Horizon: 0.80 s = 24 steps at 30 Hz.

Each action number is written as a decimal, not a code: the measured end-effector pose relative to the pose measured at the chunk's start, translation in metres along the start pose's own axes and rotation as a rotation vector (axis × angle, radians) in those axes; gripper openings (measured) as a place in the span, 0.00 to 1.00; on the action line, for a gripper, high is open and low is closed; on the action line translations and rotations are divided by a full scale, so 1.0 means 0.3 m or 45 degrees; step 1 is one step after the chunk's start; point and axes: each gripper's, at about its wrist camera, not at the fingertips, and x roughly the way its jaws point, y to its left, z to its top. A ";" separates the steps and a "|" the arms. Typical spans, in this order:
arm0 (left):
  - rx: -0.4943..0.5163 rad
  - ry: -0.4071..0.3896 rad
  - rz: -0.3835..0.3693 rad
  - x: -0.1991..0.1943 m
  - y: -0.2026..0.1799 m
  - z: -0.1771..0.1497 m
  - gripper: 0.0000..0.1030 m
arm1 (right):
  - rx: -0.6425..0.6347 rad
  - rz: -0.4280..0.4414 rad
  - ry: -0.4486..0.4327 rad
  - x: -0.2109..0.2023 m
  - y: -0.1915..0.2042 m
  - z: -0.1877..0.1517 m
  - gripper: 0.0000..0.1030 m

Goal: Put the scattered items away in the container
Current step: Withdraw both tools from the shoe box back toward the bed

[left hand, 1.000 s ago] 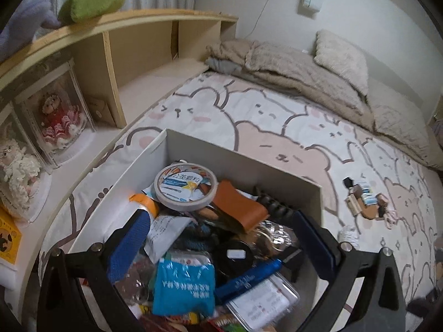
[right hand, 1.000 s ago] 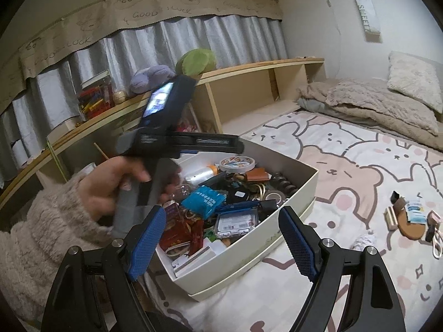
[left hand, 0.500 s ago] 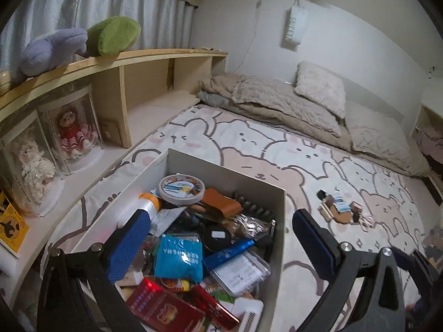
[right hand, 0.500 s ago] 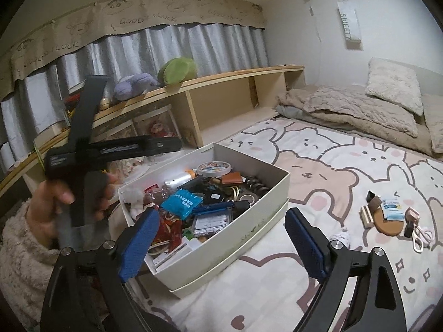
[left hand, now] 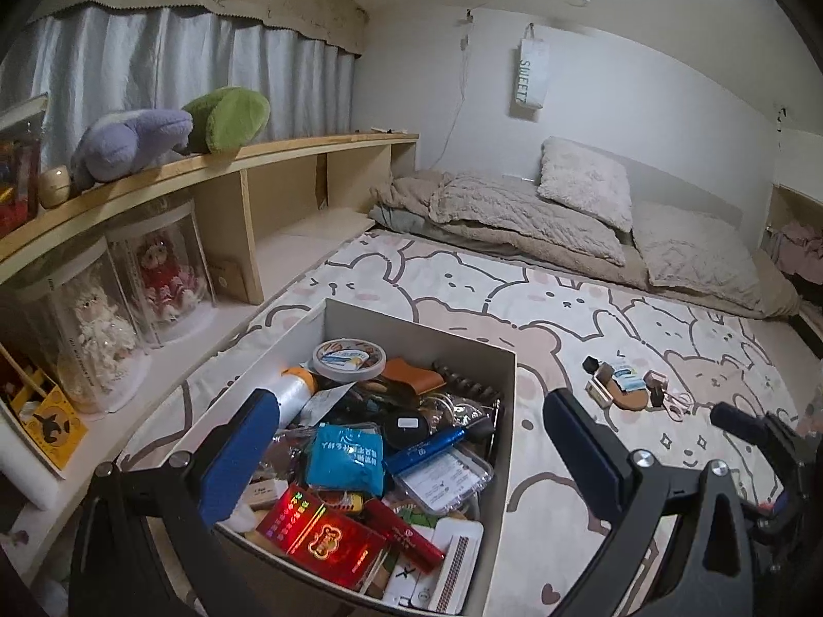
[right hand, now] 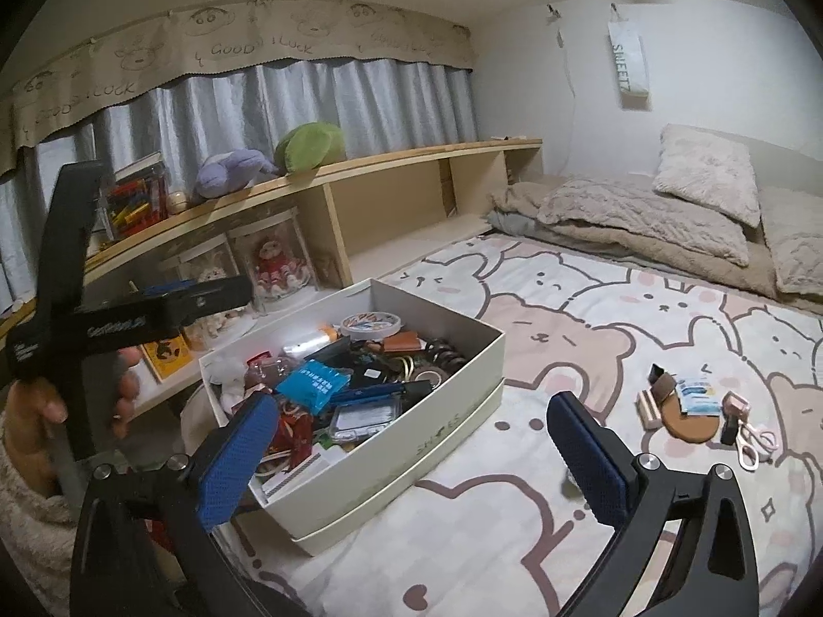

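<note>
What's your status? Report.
Both grippers, left and right, open, empty; right's jaws just widened. Box full. Small items loose on blanket. Path clear.

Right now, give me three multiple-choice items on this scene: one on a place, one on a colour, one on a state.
1. The small scattered items lie:
A. on the bear-print bedding
B. on the wooden shelf
C. in the box

2. The plush beside the purple plush is:
A. red
B. green
C. white

3. The right gripper is:
A. shut on a pen
B. shut, empty
C. open, empty

Answers: A, they rest on the bedding, right of the box; B, the green plush sits on the shelf; C, its blue pads stand apart with nothing between.
</note>
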 end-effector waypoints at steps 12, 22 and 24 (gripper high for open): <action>0.062 -0.021 0.017 -0.071 -0.074 -0.076 1.00 | 0.006 -0.011 -0.003 -0.031 -0.038 -0.018 1.00; 0.098 -0.026 0.010 -0.094 -0.125 -0.142 1.00 | 0.006 -0.043 0.014 -0.036 -0.065 -0.042 1.00; 0.106 -0.022 0.020 -0.097 -0.130 -0.154 1.00 | 0.007 -0.044 0.013 -0.040 -0.072 -0.044 1.00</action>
